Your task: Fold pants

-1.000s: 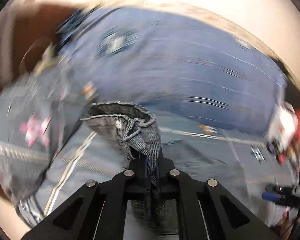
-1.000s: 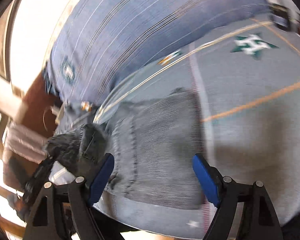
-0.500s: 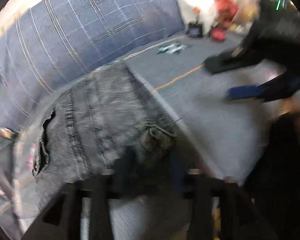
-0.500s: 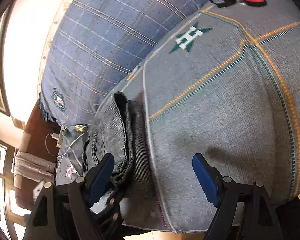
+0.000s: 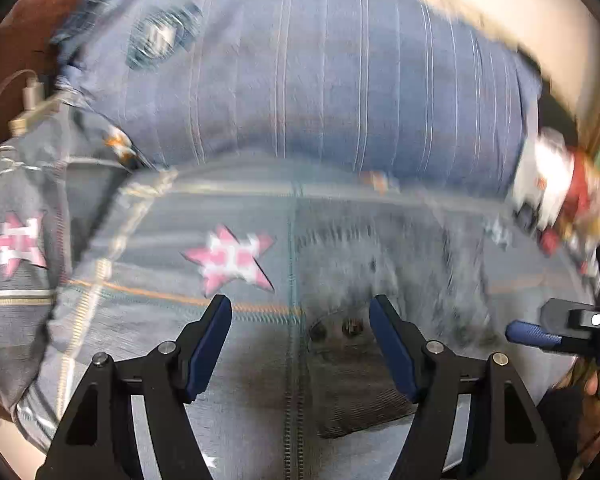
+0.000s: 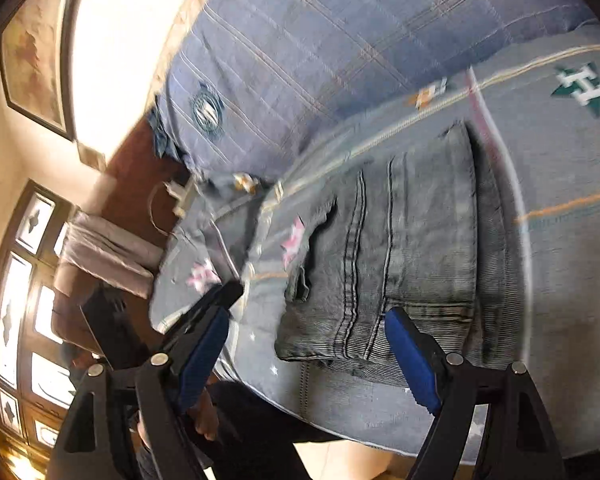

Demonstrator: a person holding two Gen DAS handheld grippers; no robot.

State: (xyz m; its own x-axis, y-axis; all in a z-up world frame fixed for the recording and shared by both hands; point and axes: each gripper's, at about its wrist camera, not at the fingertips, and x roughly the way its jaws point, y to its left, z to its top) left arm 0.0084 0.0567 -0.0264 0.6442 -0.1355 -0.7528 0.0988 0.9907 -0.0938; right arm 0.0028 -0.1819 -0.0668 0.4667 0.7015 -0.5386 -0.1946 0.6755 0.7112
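Observation:
The grey washed jeans (image 6: 403,248) lie folded in a flat bundle on the grey bedspread (image 6: 571,264). In the left wrist view they show blurred (image 5: 383,280), with two dark rivets just ahead of my fingers. My left gripper (image 5: 300,340) is open and empty, hovering at the jeans' near edge. My right gripper (image 6: 305,354) is open and empty, just above the near folded edge of the jeans. The right gripper's blue pad also shows at the right of the left wrist view (image 5: 535,334).
A large blue plaid pillow (image 5: 319,76) lies behind the jeans along the wall. Pink stars mark the bedspread (image 5: 232,258). Bags and clutter (image 5: 559,188) sit at the far right. A charger and cable (image 5: 28,104) lie at the left by the brown headboard.
My left gripper let go of the jeans and opened, then drew back. The jeans now lie folded flat on the bed. My right gripper stayed open and shifted over the bundle.

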